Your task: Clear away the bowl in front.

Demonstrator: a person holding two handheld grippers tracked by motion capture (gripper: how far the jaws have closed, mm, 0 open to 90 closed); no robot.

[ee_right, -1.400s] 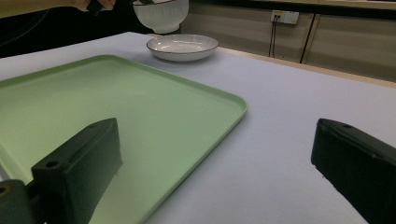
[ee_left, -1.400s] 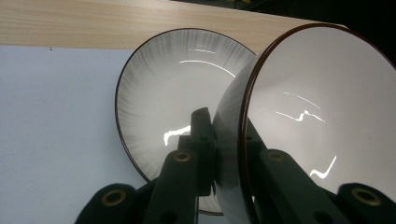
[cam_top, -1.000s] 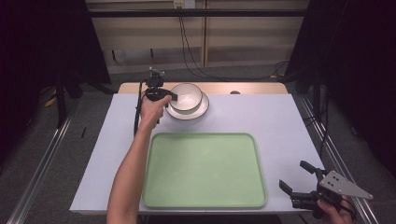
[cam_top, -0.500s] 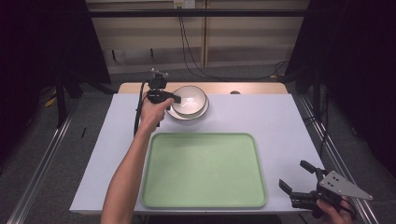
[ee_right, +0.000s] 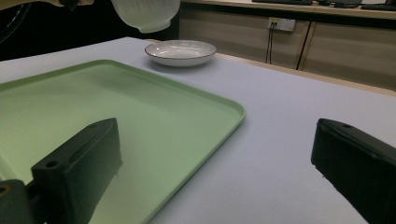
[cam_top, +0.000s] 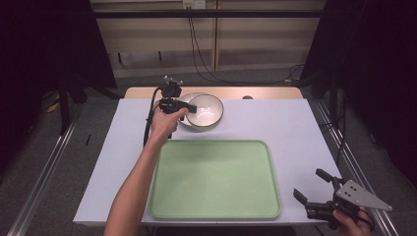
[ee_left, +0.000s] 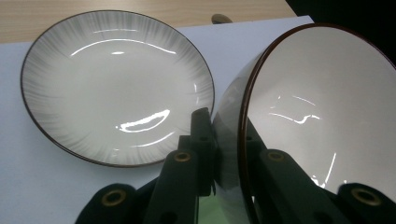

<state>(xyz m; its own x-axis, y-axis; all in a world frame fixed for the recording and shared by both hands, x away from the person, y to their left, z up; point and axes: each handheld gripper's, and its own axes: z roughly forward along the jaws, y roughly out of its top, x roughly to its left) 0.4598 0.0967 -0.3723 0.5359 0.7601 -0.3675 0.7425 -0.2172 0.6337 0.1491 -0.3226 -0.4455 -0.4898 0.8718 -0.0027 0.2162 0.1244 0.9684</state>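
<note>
Left gripper view: left gripper (ee_left: 229, 154) jaws pinch the bowl (ee_left: 322, 121) rim, lifted above the plate (ee_left: 116, 84); right gripper (cam_top: 319, 196) gapes wide, empty.

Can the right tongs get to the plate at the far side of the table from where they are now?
Probably yes. The right tongs stand open at the near right corner, and bare table runs beside the green tray up to the plate. The bowl in the left tongs hangs beside it, lifted clear.

Glossy glazed ceramic bowl (ee_left: 322, 116) and plate (ee_left: 116, 86); smooth matt plastic tray (cam_top: 214, 179); matt cloth-covered wooden desk (cam_top: 295, 128).
</note>
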